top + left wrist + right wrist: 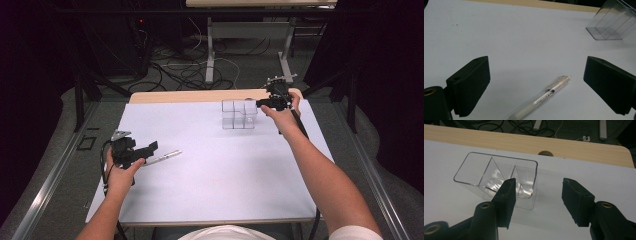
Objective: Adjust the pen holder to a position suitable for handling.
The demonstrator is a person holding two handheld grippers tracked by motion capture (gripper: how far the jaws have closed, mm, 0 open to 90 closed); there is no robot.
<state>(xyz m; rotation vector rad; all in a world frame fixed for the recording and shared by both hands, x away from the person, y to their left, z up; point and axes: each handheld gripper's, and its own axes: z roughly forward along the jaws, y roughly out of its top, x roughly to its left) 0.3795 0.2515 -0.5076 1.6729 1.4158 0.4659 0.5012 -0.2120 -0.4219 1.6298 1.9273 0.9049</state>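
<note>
Clear plastic pen (541, 98) lies flat btwn released left tool (536, 86); right tool (537, 198) half-spread, empty.

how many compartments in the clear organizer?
3, side by side in one row in the clear organizer: left, middle, and right in the right gripper view. All look empty.

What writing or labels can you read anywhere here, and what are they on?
Pen: a small dark print on its clear barrel, too small and blurred to read.
Clear divided organizer: no text or label.
White table cover: no print.
Both grippers' black jaws: no markings.
</note>
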